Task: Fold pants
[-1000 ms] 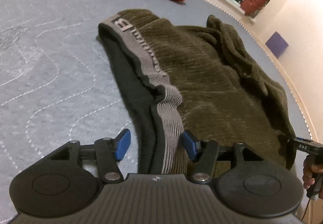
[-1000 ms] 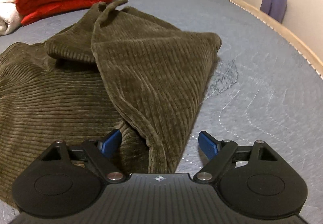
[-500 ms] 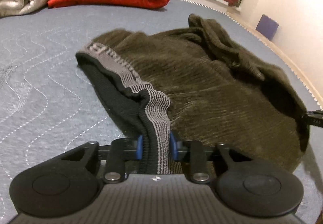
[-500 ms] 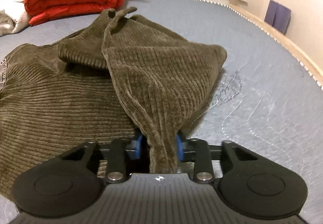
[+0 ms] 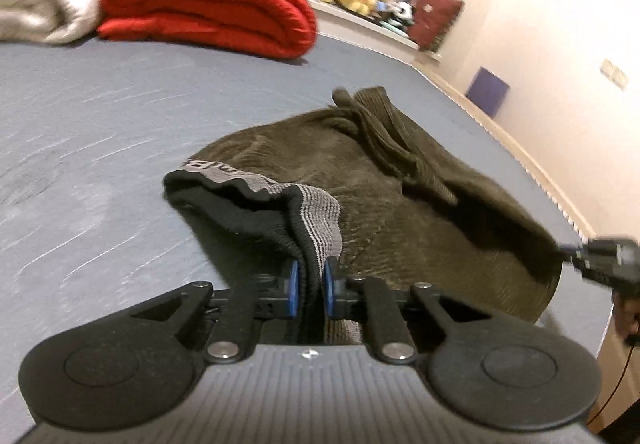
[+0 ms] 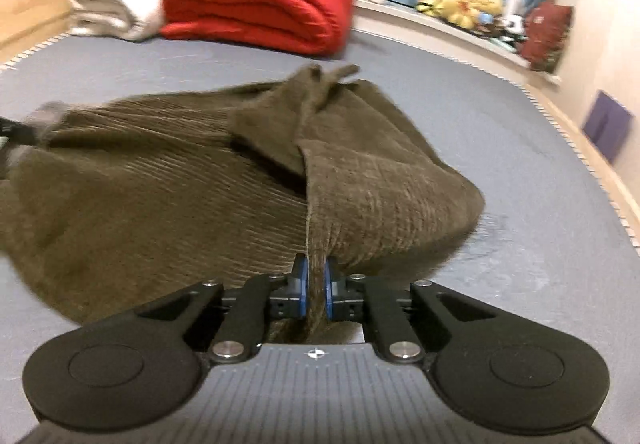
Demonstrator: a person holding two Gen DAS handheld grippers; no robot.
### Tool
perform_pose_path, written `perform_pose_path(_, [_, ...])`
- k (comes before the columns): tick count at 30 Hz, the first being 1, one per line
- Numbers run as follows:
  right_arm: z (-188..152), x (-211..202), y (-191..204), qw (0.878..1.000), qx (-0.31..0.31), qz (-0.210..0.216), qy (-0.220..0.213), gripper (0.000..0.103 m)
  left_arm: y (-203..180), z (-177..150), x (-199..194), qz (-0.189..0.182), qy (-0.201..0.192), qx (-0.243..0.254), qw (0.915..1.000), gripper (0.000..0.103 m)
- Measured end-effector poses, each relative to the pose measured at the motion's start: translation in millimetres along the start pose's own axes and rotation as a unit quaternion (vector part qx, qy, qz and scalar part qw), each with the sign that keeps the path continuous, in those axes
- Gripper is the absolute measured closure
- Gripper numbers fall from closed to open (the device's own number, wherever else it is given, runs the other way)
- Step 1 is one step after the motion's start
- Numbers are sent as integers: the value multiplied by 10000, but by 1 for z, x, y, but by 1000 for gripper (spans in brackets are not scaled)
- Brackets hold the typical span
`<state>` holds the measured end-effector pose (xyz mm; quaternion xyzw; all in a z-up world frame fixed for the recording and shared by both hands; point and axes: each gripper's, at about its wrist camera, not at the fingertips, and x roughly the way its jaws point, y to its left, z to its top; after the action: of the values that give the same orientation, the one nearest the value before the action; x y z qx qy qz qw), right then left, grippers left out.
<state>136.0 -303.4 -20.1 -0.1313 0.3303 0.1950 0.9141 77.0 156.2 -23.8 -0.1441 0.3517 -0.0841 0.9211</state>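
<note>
**A:** Why is the olive corduroy pants (image 6: 168,204) gathered up at two ends on the grey-blue mattress (image 5: 100,116)?

**B:** My read — each end is pinched so the cloth can be carried over itself for a fold. The left gripper (image 5: 308,286) has the grey waistband (image 5: 316,216) between its blue pads, jaws closing to a narrow slit on the knit.

**A:** And the other end?

**B:** The right gripper (image 6: 315,286) is clamped tight on a bunched leg edge of the same pants, fabric squeezed thin between the pads.

**A:** Where does the garment lie?

**B:** Mid-mattress, nearer the wall side — well apart from the folded red blanket (image 6: 256,8) and white blanket (image 6: 116,0) at the far end.
</note>
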Motion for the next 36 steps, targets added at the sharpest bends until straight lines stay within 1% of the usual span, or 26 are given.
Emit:
perform_pose_path(2, [1, -13, 6, 9996, -118, 238, -31, 95, 12, 0, -20, 94, -4, -157, 9998, 103])
perform_pose_path(4, [0, -23, 13, 9981, -268, 554, -31, 97, 29, 0, -47, 319, -68, -301, 9990, 103])
perform_pose_path(5, [-1, -29, 17, 9961, -379, 800, -9, 103, 40, -1, -61, 411, -44, -459, 9981, 103])
perform_pose_path(6, [-2, -36, 22, 9922, -430, 1167, 23, 103, 49, -4, -73, 441, -37, -581, 9973, 103])
perform_pose_path(7, [-2, -43, 27, 9874, -484, 1506, 34, 103, 58, -9, -82, 395, -66, -682, 9969, 103])
perform_pose_path(8, [-4, -48, 33, 9825, -611, 1756, 77, 103, 67, -15, -88, 297, -67, -785, 9965, 103])
perform_pose_path(9, [-7, -50, 40, 9804, -772, 1808, 144, 103, 73, -20, -89, 211, -3, -853, 9961, 103])
perform_pose_path(11, [-7, -41, 40, 9842, -774, 1555, 352, 103, 74, -27, -85, 154, 103, -812, 9965, 102])
perform_pose_path(12, [-6, -35, 37, 9875, -688, 1356, 422, 103, 71, -28, -81, 156, 163, -727, 9971, 98])
perform_pose_path(13, [-4, -33, 35, 9901, -634, 1190, 388, 103, 67, -28, -76, 119, 222, -628, 9977, 95])
perform_pose_path(14, [-3, -32, 33, 9932, -545, 981, 296, 99, 61, -27, -70, 49, 247, -529, 9983, 86])
perform_pose_path(15, [-1, -31, 29, 9960, -388, 762, 248, 88, 58, -28, -67, 7, 246, -465, 9986, 77])
perform_pose_path(16, [1, -31, 26, 9978, -228, 576, 215, 79, 55, -27, -62, -17, 261, -427, 9987, 72])
perform_pose_path(17, [2, -30, 23, 9992, -90, 368, 154, 56, 52, -25, -55, -51, 283, -418, 9987, 66])
perform_pose_path(18, [3, -28, 22, 9998, -17, 159, 78, 41, 49, -23, -46, -109, 315, -426, 9985, 62])
perform_pose_path(19, [3, -26, 21, 10000, 4, 17, 31, 39, 46, -22, -37, -177, 358, -437, 9982, 60])
perform_pose_path(20, [0, -23, 18, 10000, 32, -68, 14, 39, 43, -20, -26, -266, 417, -454, 9977, 52])
perform_pose_path(21, [2, -17, 17, 9999, 73, -111, 40, 39, 40, -18, -15, -320, 493, -470, 9972, 41])
perform_pose_path(23, [5, 0, 17, 9997, 93, -171, 114, 38, 36, -16, 4, -285, 634, -491, 9964, 34])
perform_pose_path(25, [10, 21, 22, 9993, 31, -277, 230, 34, 35, -14, 24, -269, 792, -607, 9946, 32])
perform_pose_path(26, [7, 27, 21, 9990, 33, -286, 335, 31, 36, -13, 35, -307, 904, -728, 9928, 31])
perform_pose_path(28, [11, 50, 23, 9977, 11, -347, 590, 31, 38, -10, 55, -340, 1105, -930, 9889, 30])
perform_pose_path(31, [13, 69, 27, 9957, -47, -499, 779, 31, 43, -7, 81, -232, 1208, -1133, 9859, 30])
perform_pose_path(32, [15, 75, 28, 9950, -54, -564, 821, 31, 46, -6, 88, -244, 1225, -1236, 9844, 30])
perform_pose_path(35, [19, 91, 25, 9934, -1, -730, 887, 32, 53, 0, 101, -323, 1042, -1533, 9821, 30])
perform_pose_path(36, [20, 94, 24, 9929, 26, -775, 899, 34, 55, 2, 104, -352, 964, -1673, 9806, 30])
